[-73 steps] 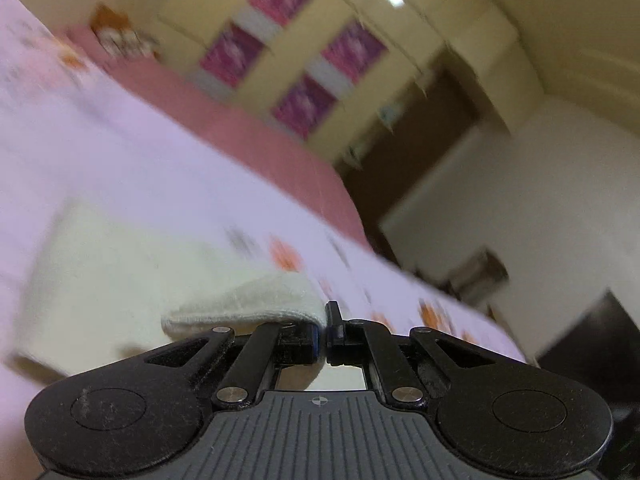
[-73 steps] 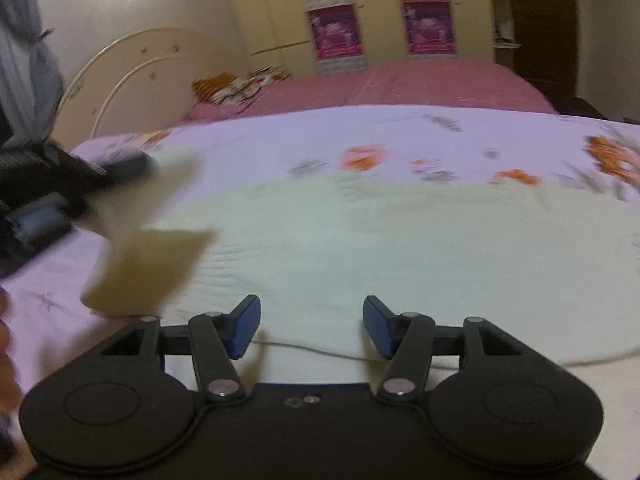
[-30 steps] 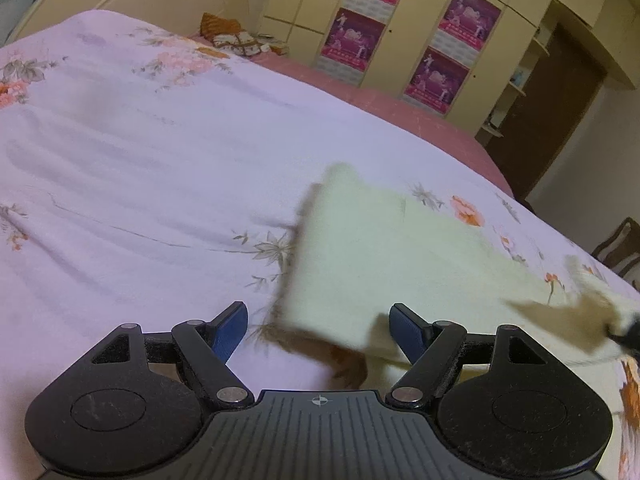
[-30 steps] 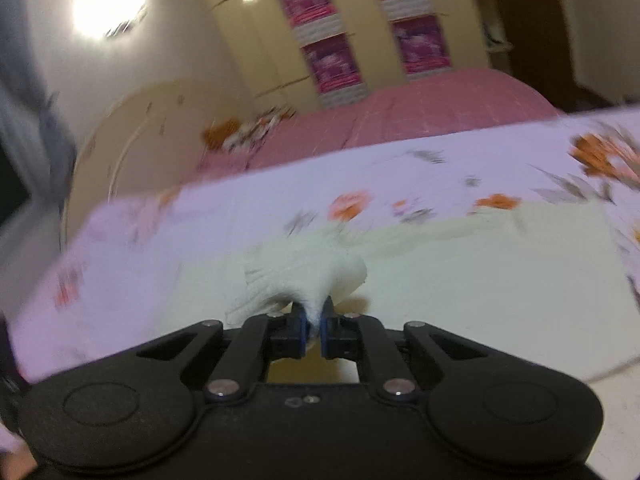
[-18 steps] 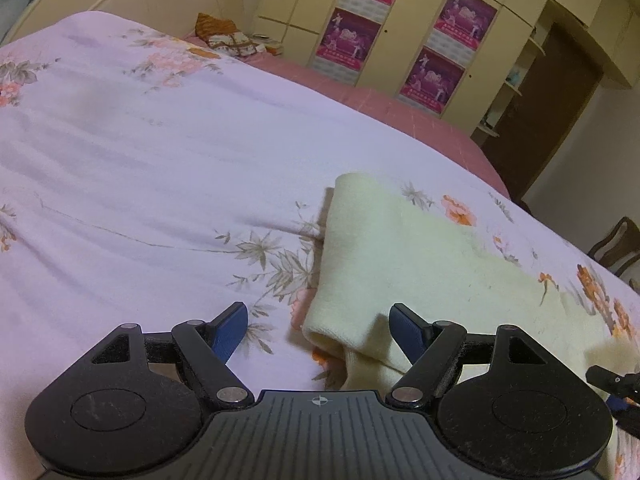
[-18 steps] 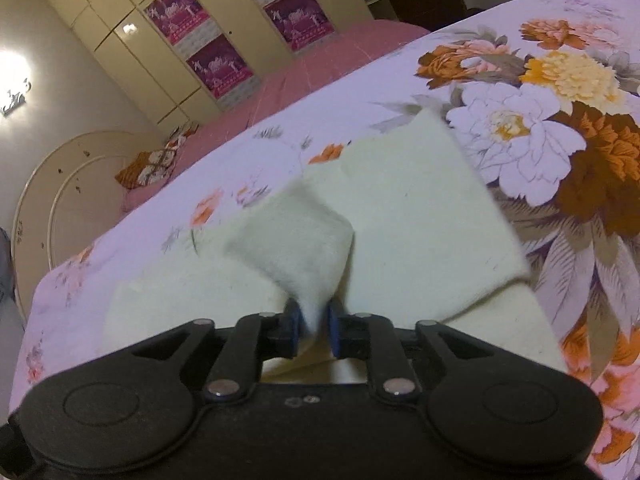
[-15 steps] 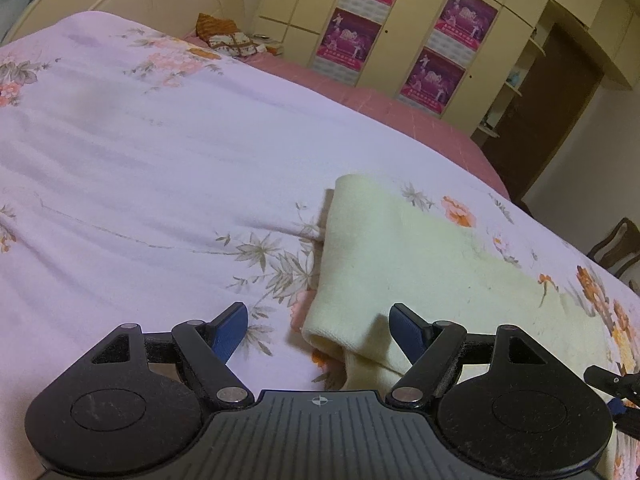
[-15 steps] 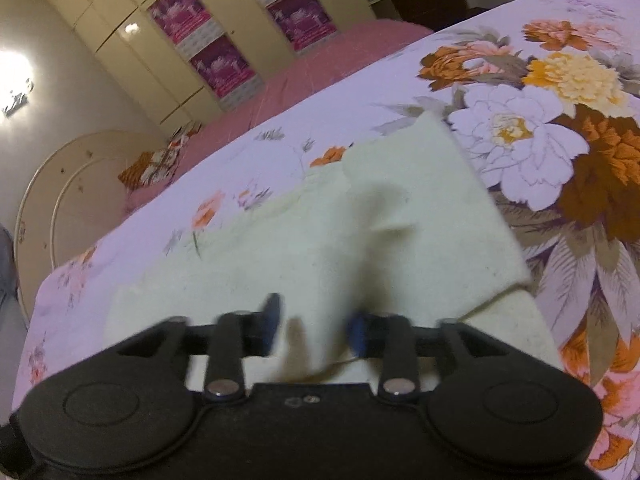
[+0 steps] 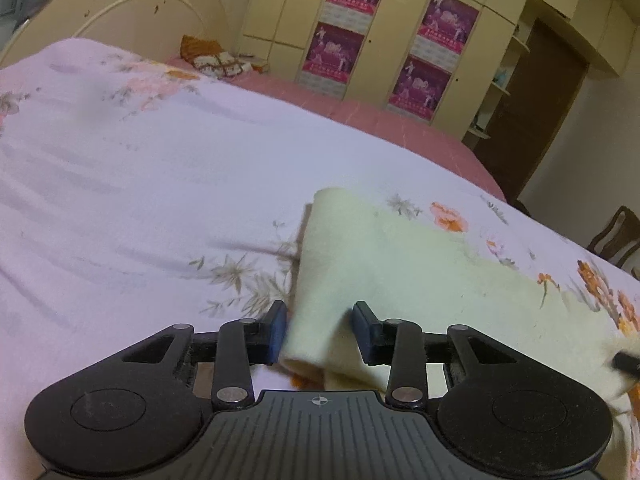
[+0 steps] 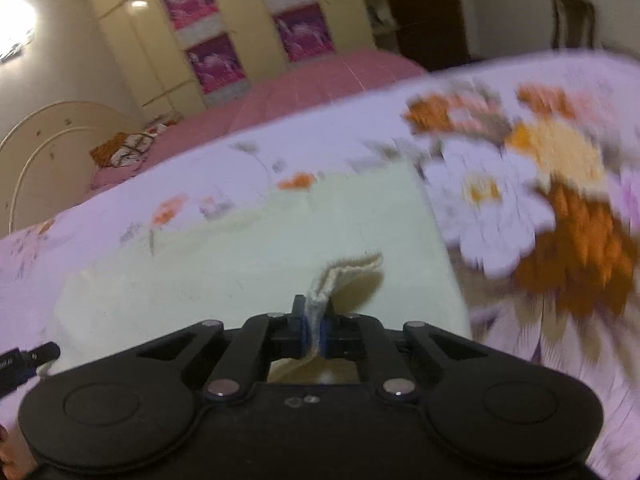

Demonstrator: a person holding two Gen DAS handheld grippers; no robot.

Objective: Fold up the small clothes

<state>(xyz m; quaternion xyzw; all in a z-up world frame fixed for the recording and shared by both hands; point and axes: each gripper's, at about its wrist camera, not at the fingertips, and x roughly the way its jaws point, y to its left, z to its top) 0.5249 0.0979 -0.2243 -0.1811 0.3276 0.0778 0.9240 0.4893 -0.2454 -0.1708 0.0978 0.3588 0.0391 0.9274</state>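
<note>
The cream knit garment (image 9: 420,276) lies spread on the floral bedsheet (image 9: 132,184), its long body running across the bed from the left wrist view's near edge toward the orange flower prints on the far right. Its near corner is folded over itself and sits between the fingers of the left gripper (image 9: 318,330), which are spread apart on either side of the cloth; the blue pad of the left finger (image 9: 277,330) is just beside the fabric edge, and whether it touches cannot be told.

In the right wrist view the same garment (image 10: 248,256) lies flat on the sheet with a large white-and-orange flower print (image 10: 520,208) just beside its right edge. The right gripper (image 10: 315,330) has its fingers pressed together on a doubled edge of the garment, which stands up from the pinch and curls over above the flat part.

Beyond the garment are a pink bedspread (image 10: 296,92), a curved cream headboard (image 9: 120,20) and wardrobe doors carrying magenta posters (image 9: 352,20).
</note>
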